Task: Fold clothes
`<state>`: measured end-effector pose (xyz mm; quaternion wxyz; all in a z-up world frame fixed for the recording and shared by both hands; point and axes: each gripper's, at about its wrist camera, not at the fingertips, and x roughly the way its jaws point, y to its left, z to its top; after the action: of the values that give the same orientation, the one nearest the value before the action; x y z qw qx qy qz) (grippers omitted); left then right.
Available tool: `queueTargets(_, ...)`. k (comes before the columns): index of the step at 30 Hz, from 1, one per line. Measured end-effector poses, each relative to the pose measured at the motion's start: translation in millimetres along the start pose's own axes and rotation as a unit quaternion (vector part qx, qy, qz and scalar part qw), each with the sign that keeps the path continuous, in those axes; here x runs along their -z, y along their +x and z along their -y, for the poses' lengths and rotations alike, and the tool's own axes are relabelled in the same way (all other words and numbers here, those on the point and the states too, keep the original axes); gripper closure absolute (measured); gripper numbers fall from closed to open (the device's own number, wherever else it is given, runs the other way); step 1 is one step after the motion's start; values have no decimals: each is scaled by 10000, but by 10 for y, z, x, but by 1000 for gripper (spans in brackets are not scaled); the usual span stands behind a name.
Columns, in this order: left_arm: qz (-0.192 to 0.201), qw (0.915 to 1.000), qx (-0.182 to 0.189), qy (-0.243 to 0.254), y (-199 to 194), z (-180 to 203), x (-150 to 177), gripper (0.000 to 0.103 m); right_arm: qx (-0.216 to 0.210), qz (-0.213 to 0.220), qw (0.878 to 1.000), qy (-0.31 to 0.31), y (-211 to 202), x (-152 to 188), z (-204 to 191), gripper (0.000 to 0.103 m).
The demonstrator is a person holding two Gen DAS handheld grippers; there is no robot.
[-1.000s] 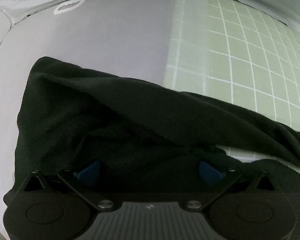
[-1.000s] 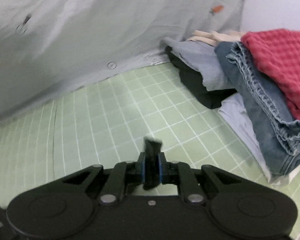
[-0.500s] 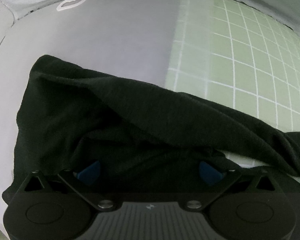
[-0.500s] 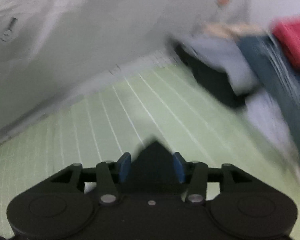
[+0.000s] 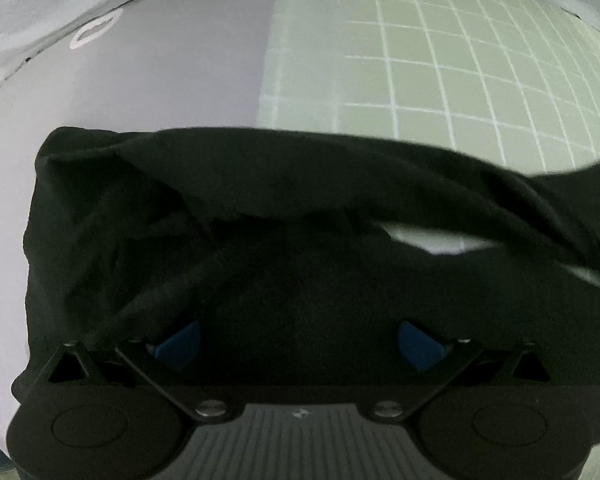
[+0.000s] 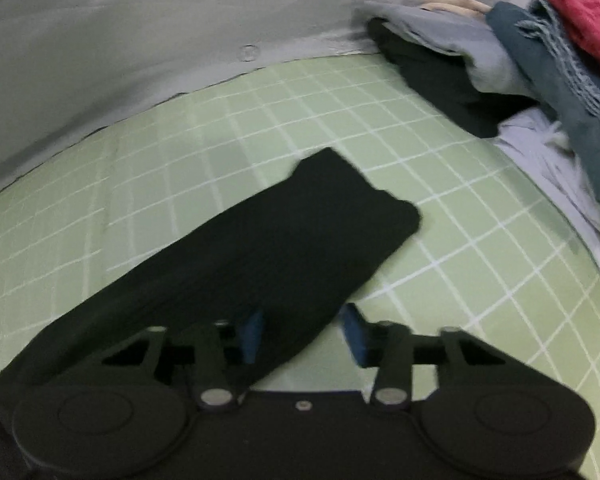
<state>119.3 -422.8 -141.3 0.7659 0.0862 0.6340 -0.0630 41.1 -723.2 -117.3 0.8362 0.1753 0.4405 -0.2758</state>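
My left gripper (image 5: 298, 340) stands with its blue pads (image 5: 180, 342) wide apart, pressing on nothing, the black garment (image 5: 260, 208) bunched loosely between and ahead of them. That garment lies across the edge of the green grid mat (image 5: 440, 60), partly on the grey surface (image 5: 160, 80) beside it. My right gripper (image 6: 306, 332) has its jaws closing; a black sleeve (image 6: 284, 236) runs between them, flat on the mat, and the pads do not yet press it. Beyond the mat's far right corner sits a pile of clothes (image 6: 540, 64).
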Motion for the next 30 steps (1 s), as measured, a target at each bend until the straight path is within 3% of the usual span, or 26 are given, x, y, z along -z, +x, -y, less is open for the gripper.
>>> queueTargets(2,3,10000,16,-14,-74,109,176,0,-151,-5,9999,-32,-29,36,-4,97)
queueTargets(7,173,9998,14,4,-306,423,619,0,-230,191,9995,-89,-275,158,75,97)
queueTargets(8,202,9998,-9,5,-347,617,607,0,-246,220,9994,-55,-336,163,98,97)
queueTargets(11,254,9997,-20,9,-445,634,633,0,-269,280,9992,19,-490,144,148,98)
queueTargets(17,332,9994,-107,-77,-454,682,592,0,-196,519,9983,-179,-476,-334,-59,98)
queueTargets(24,330,9989,-276,-168,-519,599,377,0,-47,390,9956,-854,280,-1191,-713,97)
queueTargets(26,299,9989,-319,-150,-484,388,180,0,-5,333,9934,-1100,550,-1373,-887,97)
queueTargets(29,198,9993,-267,-195,-502,279,195,0,-307,302,9912,-1255,917,-1540,-1160,95)
queueTargets(30,168,9994,-230,-204,-474,223,181,0,-484,323,9908,-1223,988,-1571,-1215,89)
